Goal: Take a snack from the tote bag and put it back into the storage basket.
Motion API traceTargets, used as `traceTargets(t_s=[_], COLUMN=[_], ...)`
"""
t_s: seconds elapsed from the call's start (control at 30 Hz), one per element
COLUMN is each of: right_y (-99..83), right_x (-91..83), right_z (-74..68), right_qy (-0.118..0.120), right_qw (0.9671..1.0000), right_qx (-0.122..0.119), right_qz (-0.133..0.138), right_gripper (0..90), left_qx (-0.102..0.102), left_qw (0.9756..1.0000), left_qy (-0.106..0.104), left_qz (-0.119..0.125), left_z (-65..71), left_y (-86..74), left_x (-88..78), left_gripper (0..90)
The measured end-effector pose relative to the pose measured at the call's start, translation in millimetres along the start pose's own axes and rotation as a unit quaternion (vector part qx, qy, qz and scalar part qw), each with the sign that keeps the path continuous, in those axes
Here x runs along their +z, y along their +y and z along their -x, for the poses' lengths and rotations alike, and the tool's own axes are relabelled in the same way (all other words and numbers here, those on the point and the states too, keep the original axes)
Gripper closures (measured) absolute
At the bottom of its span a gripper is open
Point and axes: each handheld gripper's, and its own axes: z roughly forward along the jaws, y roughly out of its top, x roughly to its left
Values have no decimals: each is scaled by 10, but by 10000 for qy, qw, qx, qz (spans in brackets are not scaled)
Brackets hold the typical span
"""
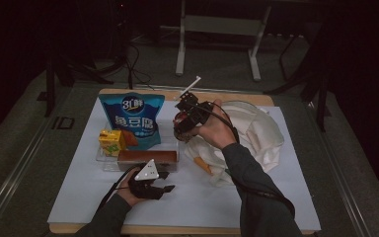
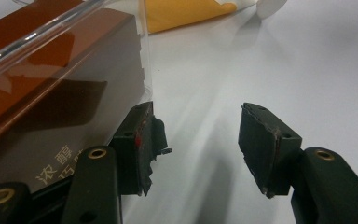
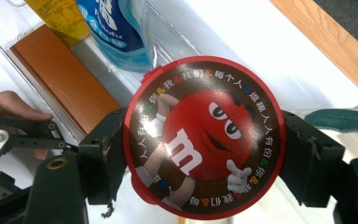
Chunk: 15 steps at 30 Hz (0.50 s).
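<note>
My right gripper (image 3: 204,144) is shut on a round red M&M's tin (image 3: 205,135), one jaw on each side of its rim. In the high view that right gripper (image 1: 182,123) holds the tin (image 1: 179,118) above the mat, just right of the blue snack bag (image 1: 132,118). A clear tray (image 1: 109,163) holds a yellow juice box (image 1: 111,141) and a long brown box (image 1: 147,156). My left gripper (image 1: 167,181) rests on the mat in front of the tray. It stands open with nothing between its jaws (image 2: 196,126), the left jaw beside the tray wall (image 2: 74,28).
A white cloth bag (image 1: 254,131) with an orange patch (image 1: 203,166) lies crumpled at the right of the white mat (image 1: 202,202). A white stick (image 1: 191,85) lies at the far wooden table edge (image 1: 242,98). A metal stand (image 1: 217,27) stands on the floor beyond.
</note>
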Motion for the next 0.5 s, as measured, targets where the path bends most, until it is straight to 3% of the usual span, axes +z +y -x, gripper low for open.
traceTargets(t_s=[0.5], right_y=[86], right_x=[50], right_z=[-104], right_qy=[-2], right_qw=[10000], right_qx=[-96], right_qz=[-6], right_gripper=[256], left_qx=[12], left_qw=[10000], left_qy=[2], left_qz=[-3], left_z=[1], left_y=[0], left_x=[-1], left_gripper=[461])
